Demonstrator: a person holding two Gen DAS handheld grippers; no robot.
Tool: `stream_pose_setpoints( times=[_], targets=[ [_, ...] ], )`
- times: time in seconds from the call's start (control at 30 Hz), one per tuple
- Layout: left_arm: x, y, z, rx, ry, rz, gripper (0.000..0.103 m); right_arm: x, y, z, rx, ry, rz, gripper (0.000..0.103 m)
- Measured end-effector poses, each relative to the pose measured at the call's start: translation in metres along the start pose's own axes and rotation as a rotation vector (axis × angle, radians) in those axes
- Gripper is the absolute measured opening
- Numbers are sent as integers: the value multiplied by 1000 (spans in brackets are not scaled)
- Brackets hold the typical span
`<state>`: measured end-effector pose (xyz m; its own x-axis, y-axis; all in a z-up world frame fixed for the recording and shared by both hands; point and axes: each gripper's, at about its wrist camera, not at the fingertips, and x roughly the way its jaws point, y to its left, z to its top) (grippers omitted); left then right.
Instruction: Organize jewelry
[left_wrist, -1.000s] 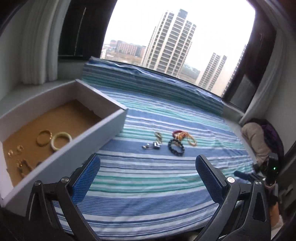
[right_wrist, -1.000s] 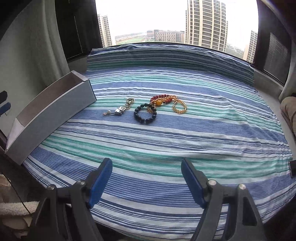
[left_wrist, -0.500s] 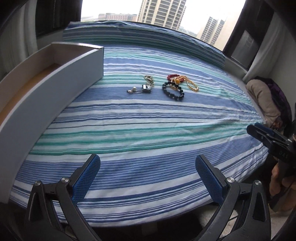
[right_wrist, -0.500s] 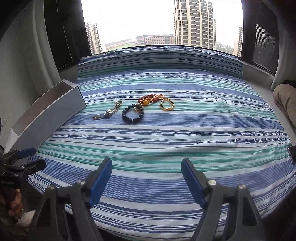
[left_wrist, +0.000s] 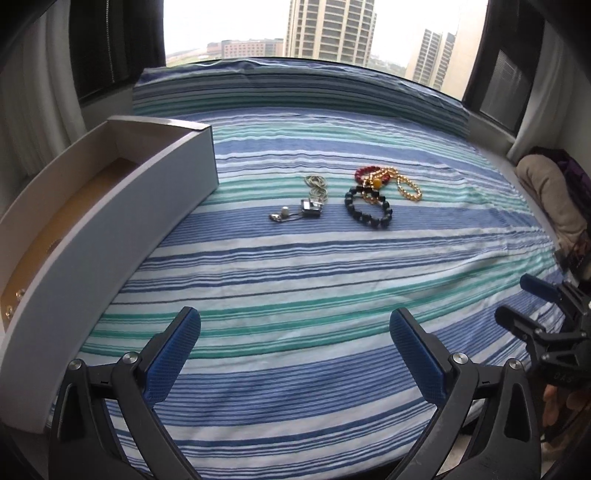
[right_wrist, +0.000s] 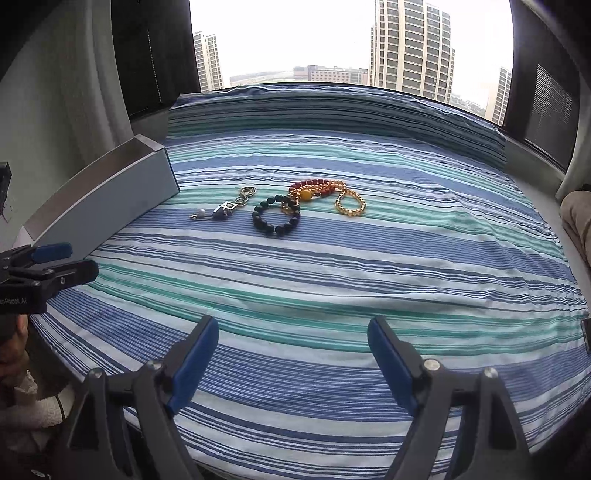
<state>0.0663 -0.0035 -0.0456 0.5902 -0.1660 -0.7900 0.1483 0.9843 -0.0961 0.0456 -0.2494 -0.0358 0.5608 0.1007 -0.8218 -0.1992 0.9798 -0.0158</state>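
Jewelry lies in a cluster on the striped bedspread: a dark bead bracelet (left_wrist: 367, 212) (right_wrist: 276, 218), a red bead bracelet (left_wrist: 371, 174) (right_wrist: 314, 186), a gold bead chain (left_wrist: 408, 188) (right_wrist: 350, 203) and a silver chain with a pendant (left_wrist: 312, 201) (right_wrist: 229, 206). A white box (left_wrist: 110, 229) (right_wrist: 107, 199) with a brown floor stands to their left, holding small gold pieces near its front end. My left gripper (left_wrist: 295, 354) is open and empty, well short of the jewelry. My right gripper (right_wrist: 291, 354) is open and empty too, equally far back.
The striped bedspread (left_wrist: 295, 280) covers a wide platform below a window. A beige and purple bundle (left_wrist: 550, 192) lies at the right edge. Each gripper shows in the other's view: right (left_wrist: 535, 306), left (right_wrist: 55, 264).
The left gripper has dropped and swung right, from over the box to the bed's front edge. The right gripper has shifted slightly, and the left gripper has come into its view.
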Motion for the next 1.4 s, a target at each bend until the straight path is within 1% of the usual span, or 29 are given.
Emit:
stream_pose_setpoints(
  times=[0.07, 0.17, 0.23, 0.3, 0.47, 0.53, 0.63, 0.7, 0.73, 0.8, 0.83, 0.87, 0.93, 1.0, 1.07, 1.1, 1.13, 1.2, 1.23, 1.27, 1.33, 1.4],
  targets=[
    [2, -5, 5, 2, -32, 14, 102, 4, 4, -2, -11, 19, 11, 84],
    [2, -13, 6, 37, -69, 50, 102, 6, 5, -3, 10, 43, 49, 84],
    [3, -13, 5, 45, -59, 47, 102, 7, 3, -2, 24, 64, 66, 84],
    [4, -8, 3, 33, -34, 36, 102, 6, 1, -1, 26, 65, 69, 84],
    [10, 15, -4, -45, 4, 28, 102, 9, -14, 11, 41, 72, 48, 84],
    [12, 22, -6, -72, 14, 35, 102, 13, -21, 20, 55, 85, 52, 84],
    [13, 30, -7, -96, 17, 42, 102, 27, -33, 44, 63, 117, 66, 84],
    [13, 32, -8, -104, 18, 43, 102, 49, -42, 64, 74, 169, 78, 84],
    [12, 32, -9, -106, 19, 42, 102, 62, -48, 73, 93, 194, 72, 84],
    [10, 33, -11, -108, 19, 45, 102, 89, -56, 92, 133, 232, 93, 84],
    [8, 34, -12, -108, 18, 46, 102, 102, -58, 101, 146, 245, 107, 81],
    [7, 35, -14, -110, 16, 49, 102, 115, -57, 110, 150, 259, 126, 72],
    [4, 39, -17, -119, 15, 57, 102, 140, -52, 126, 136, 269, 150, 61],
    [1, 44, -19, -136, 14, 64, 102, 163, -42, 138, 92, 283, 144, 60],
    [0, 50, -21, -154, 16, 71, 102, 181, -29, 145, 22, 282, 123, 55],
    [-1, 53, -21, -162, 17, 74, 102, 191, -22, 145, -13, 296, 110, 53],
    [-1, 56, -22, -170, 19, 77, 102, 200, -18, 145, -35, 308, 90, 48],
    [-2, 61, -24, -184, 22, 81, 102, 213, -13, 143, -46, 316, 89, 44],
    [-2, 63, -25, -191, 23, 81, 102, 217, -11, 142, -47, 319, 93, 38],
    [-2, 64, -25, -196, 24, 81, 102, 220, -9, 140, -52, 322, 93, 27],
    [0, 66, -26, -203, 30, 80, 102, 221, -5, 136, -62, 323, 87, 11],
    [2, 67, -27, -205, 35, 76, 102, 215, -4, 132, -41, 304, 94, 11]
  ],
)
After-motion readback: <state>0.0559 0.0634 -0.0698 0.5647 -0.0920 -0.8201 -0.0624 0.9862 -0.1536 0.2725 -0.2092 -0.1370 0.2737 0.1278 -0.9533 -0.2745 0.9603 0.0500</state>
